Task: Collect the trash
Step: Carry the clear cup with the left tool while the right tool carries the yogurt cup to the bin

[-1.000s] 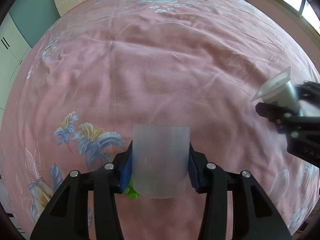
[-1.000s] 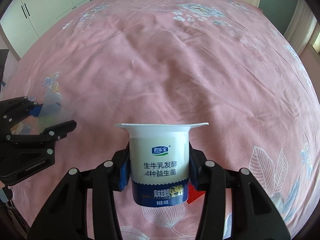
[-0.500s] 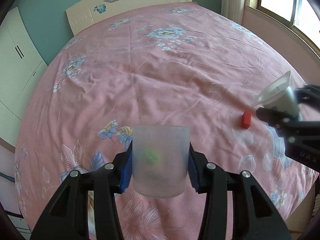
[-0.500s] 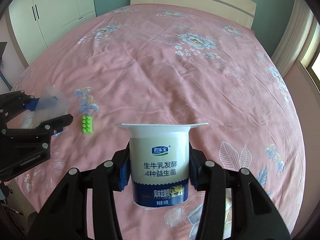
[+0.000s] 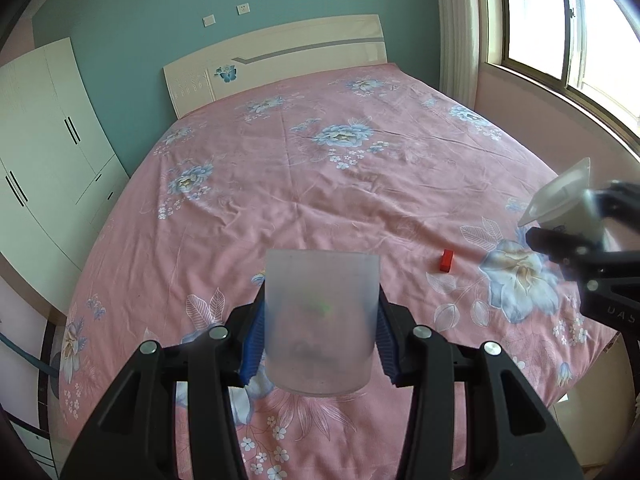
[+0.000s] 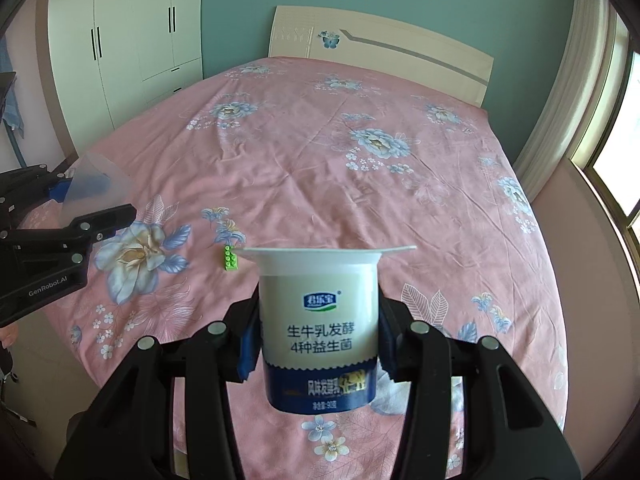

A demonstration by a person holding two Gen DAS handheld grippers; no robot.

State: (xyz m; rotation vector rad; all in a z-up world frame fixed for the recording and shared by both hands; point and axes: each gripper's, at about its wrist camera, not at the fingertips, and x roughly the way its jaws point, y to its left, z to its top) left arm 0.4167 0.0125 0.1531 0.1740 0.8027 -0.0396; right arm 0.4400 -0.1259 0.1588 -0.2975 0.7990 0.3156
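Bed (image 5: 320, 184) w/ pink floral cover, cream headboard at far end. Red block (image 5: 447, 260) lies on cover nr the foot, toward window side. Green studded brick (image 6: 230, 257) lies nr foot too, wardrobe side, well apart from red one.

Left gripper (image 5: 320, 344), matt black plastic with blue ribbed pads, is gripping a frosted translucent plastic cup (image 5: 321, 320). Right gripper (image 6: 318, 344) is gripping a glossy white plastic yogurt pot (image 6: 319, 328) with printed label. Bedspread (image 5: 320, 184) is showing as soft, creased matt cloth; headboard (image 5: 280, 56) smooth, glossy.
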